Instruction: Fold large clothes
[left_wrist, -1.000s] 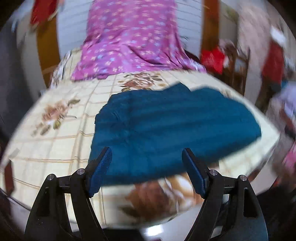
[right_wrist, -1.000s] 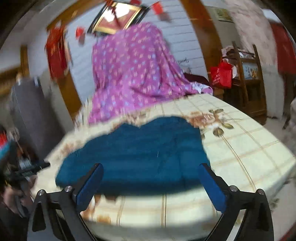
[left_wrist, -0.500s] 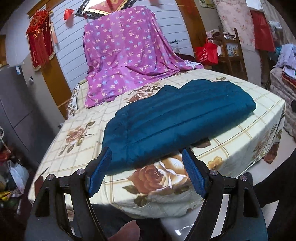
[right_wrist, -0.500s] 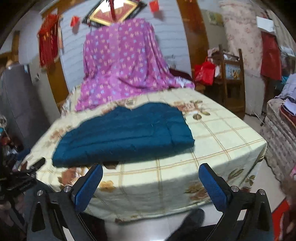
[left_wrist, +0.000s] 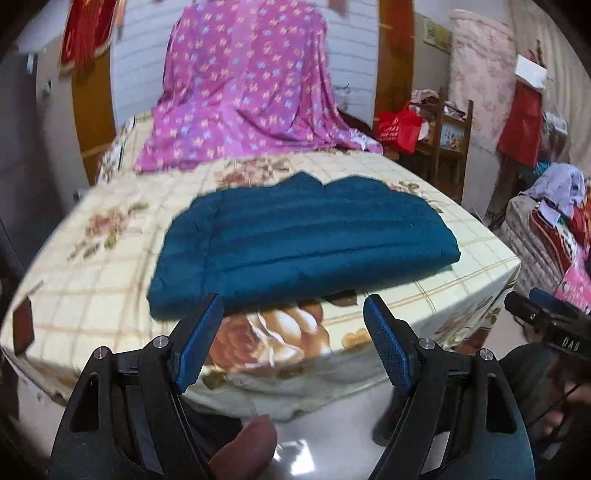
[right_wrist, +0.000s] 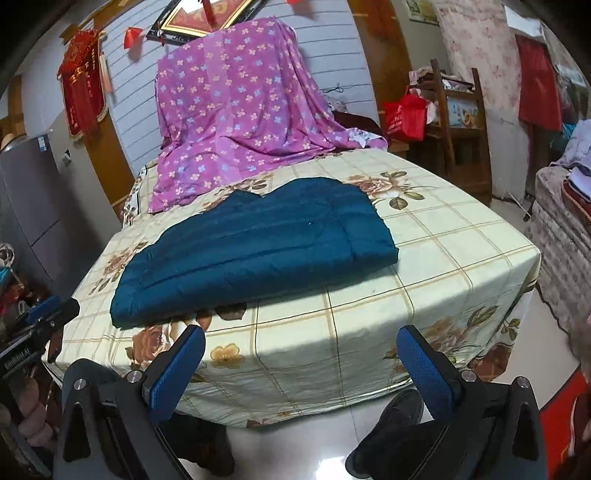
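A dark teal quilted jacket (left_wrist: 303, 240) (right_wrist: 255, 243) lies folded flat on a table covered with a cream floral checked cloth (left_wrist: 92, 273) (right_wrist: 443, 236). My left gripper (left_wrist: 293, 343) hangs open in front of the table's near edge, short of the jacket, with nothing between its blue pads. Held back from the table over the floor, my right gripper (right_wrist: 301, 365) is open and empty too. The right gripper's body shows at the right edge of the left wrist view, and the left gripper's at the left edge of the right wrist view.
A purple flowered sheet (left_wrist: 243, 85) (right_wrist: 236, 110) drapes over something at the table's far end. A wooden shelf with a red bag (right_wrist: 404, 118) stands to the right, a grey fridge (right_wrist: 26, 199) to the left, piled clothes (left_wrist: 557, 192) at far right. The person's shoes (right_wrist: 388, 439) rest on the glossy floor.
Both grippers have drawn back from the jacket and table, so the table's front edge and the floor now show. The jacket has stayed in place. Both stay open.
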